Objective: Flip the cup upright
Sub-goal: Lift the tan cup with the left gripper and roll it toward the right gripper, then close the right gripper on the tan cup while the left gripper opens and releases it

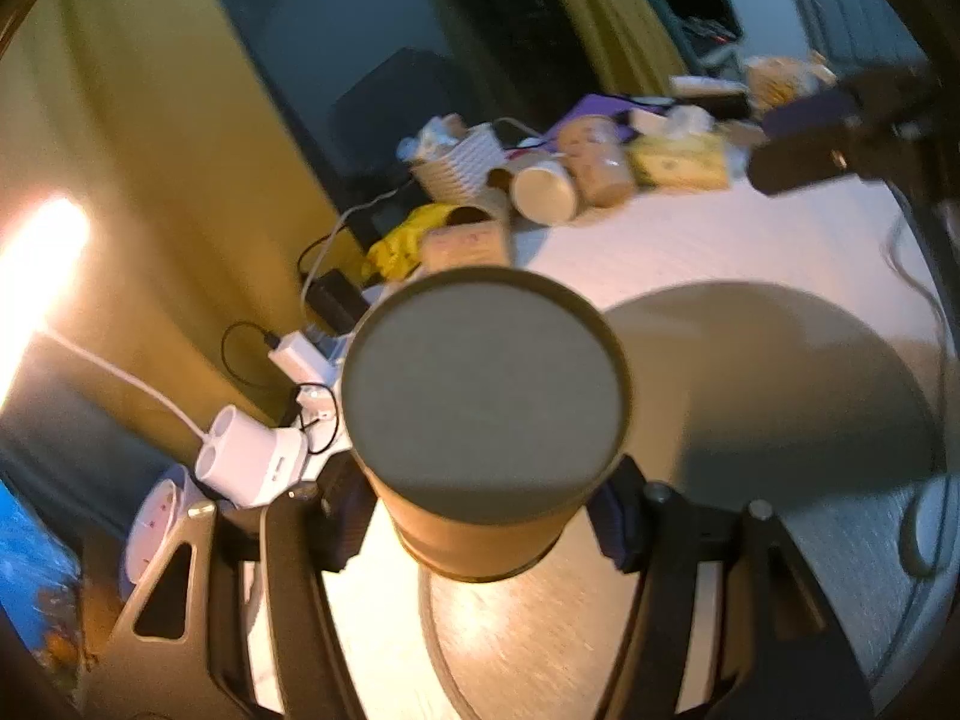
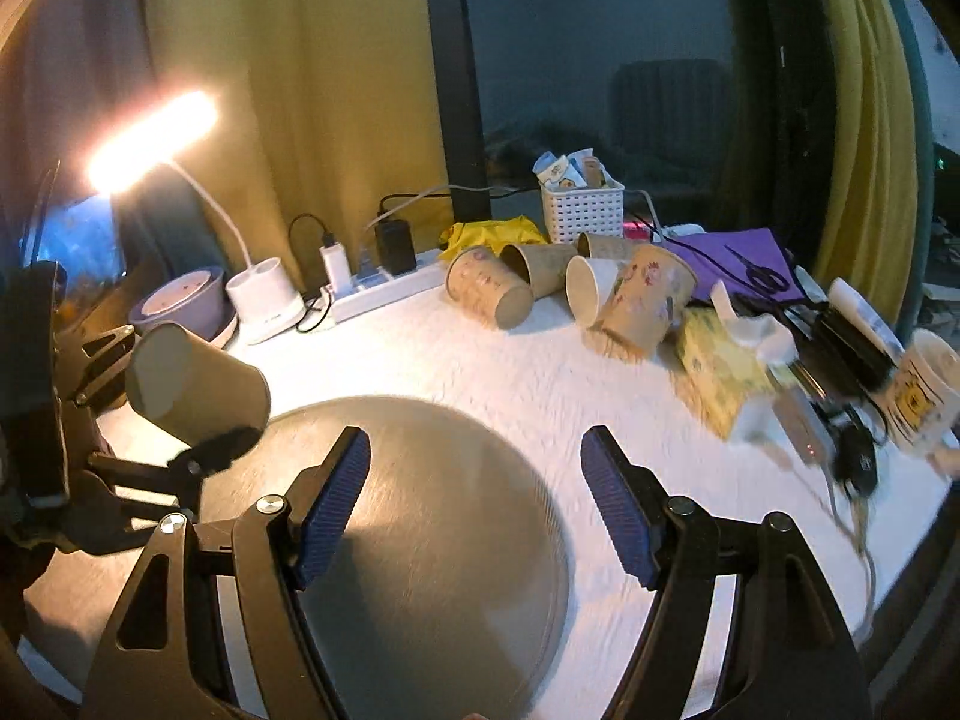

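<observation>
A: Where is the cup at this moment?

B: It is in the air, above the near left part of the round grey tray. The left gripper pinches it between its two blue pads, near the end of the cup that has the rim. In the left wrist view the flat bottom of the cup points toward the far side. In the right wrist view the cup is tilted, with the bottom up and to the left.

A: And the other gripper?

B: The right gripper has its fingers spread wide, with nothing between them. It hangs over the near side of the tray. The tray lies on the white table.

A: What else is on the table?

B: At the far side, several paper cups lie on their sides, close together, and a flowered cup leans beside them. Behind them stands a white basket with small packets inside. To the right there is a yellow tissue box, and far right a mug. At the far left a desk lamp is lit, and its white base stands next to a white power strip with chargers plugged in.
</observation>
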### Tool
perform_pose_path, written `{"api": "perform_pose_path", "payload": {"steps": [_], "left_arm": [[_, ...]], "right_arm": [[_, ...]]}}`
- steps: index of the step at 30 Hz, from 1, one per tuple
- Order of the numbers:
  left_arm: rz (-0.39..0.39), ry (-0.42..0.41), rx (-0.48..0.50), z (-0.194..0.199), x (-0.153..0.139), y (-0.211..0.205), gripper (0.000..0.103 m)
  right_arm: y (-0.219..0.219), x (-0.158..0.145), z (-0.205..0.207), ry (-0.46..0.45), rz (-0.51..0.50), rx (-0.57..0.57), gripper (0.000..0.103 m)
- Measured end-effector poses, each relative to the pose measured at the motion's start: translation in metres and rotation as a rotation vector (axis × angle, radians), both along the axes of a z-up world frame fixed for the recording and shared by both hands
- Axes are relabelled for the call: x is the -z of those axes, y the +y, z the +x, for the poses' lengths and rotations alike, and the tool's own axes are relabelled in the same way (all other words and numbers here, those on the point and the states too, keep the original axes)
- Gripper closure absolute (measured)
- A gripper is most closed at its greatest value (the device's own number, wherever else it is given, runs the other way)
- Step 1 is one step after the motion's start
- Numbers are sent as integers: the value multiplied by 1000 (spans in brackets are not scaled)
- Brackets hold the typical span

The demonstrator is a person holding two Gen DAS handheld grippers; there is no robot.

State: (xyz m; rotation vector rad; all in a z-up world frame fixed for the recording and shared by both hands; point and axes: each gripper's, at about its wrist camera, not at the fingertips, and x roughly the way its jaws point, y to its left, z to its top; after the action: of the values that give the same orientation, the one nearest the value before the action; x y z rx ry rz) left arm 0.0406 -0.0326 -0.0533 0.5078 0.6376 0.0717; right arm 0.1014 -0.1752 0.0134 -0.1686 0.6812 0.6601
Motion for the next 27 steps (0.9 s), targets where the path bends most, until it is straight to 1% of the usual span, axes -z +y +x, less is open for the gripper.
{"api": "perform_pose_path", "payload": {"steps": [3,7,9,12,13,14,15,16,21,25,27], "left_arm": [[94,-18,46,-8,8,-24,41],[235,-47,110,-19,24,-59,40],[273,-47,138,-22,30,-72,39],[309,-39,175,-22,37,-88,38],[320,-36,189,-23,40,-93,35],[332,-31,206,-24,42,-97,27],[341,-29,223,-25,44,-101,23],[346,-23,243,-26,46,-105,17],[334,-2,269,-31,50,-112,16],[286,15,264,-35,44,-110,16],[248,24,269,-40,38,-108,16]], "right_arm": [[-10,1,-19,-1,-3,10,27],[-25,0,-32,0,0,30,27],[-32,0,-34,0,1,43,27],[-43,0,-31,4,8,66,27],[-46,1,-31,5,9,71,27],[-47,1,-30,6,10,75,27],[-50,2,-28,8,11,80,27],[-52,3,-27,11,12,83,27],[-56,8,-22,31,20,89,27],[-54,11,-23,40,17,82,27],[-53,12,-23,41,17,81,27]]}}
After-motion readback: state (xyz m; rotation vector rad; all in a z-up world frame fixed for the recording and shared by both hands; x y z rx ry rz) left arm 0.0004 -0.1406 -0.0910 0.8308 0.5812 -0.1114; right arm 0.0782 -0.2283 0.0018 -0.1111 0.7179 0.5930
